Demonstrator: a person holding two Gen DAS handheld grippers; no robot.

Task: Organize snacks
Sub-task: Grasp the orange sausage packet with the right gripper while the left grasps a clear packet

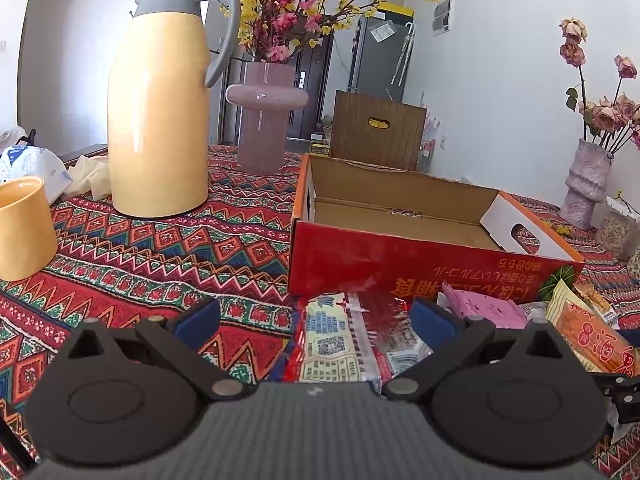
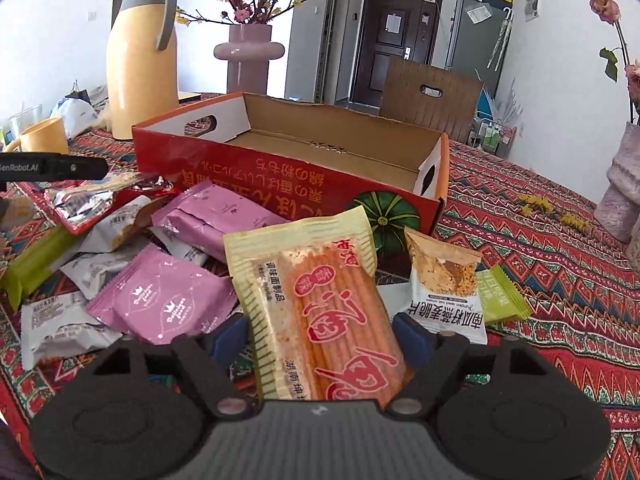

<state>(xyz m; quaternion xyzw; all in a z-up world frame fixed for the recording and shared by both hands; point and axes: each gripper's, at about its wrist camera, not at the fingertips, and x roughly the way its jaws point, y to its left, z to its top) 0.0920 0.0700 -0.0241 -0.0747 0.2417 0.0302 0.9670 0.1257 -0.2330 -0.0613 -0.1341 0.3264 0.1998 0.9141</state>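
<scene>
The open red cardboard box stands empty on the patterned cloth. A heap of snack packs lies in front of it. My left gripper is open and hovers low over a red and white pack, touching nothing. My right gripper has both blue pads against the edges of a yellow pack of orange sticks, which tilts up toward the box. Pink packs, white ones and a brown-topped pack lie around it.
A yellow thermos jug and a yellow mug stand at the left. A mauve vase with flowers is behind the box, a textured vase at the far right. A brown chair back rises beyond the table.
</scene>
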